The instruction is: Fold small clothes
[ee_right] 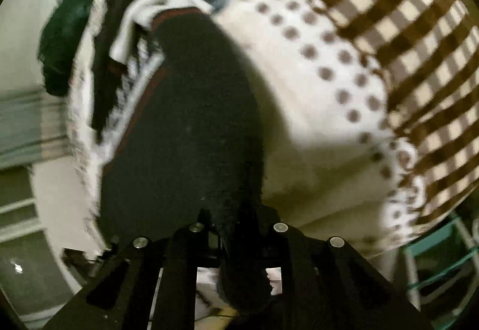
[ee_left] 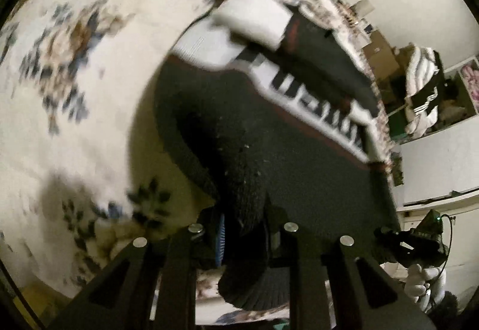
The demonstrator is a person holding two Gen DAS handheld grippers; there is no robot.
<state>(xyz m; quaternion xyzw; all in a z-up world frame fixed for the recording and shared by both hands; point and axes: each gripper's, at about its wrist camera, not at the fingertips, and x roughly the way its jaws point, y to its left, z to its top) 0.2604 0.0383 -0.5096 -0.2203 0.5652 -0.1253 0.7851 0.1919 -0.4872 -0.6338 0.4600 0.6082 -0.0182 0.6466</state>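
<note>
Nearest, the left tool is clamped on a bunched edge of the dark knit garment, which rises from the jaws toward twelve o'clock. The right tool is likewise closed on another edge of the same garment. Beyond the pinch the cloth spreads out, its white patterned band at one o'clock in the left view, hanging over the floral bed cover. At two o'clock in the right view lie a dotted cloth and a brown checked blanket. The step looks like lifting the near hem to begin a fold. Next, both tools should carry it forward together, keeping it taut and level.
</note>
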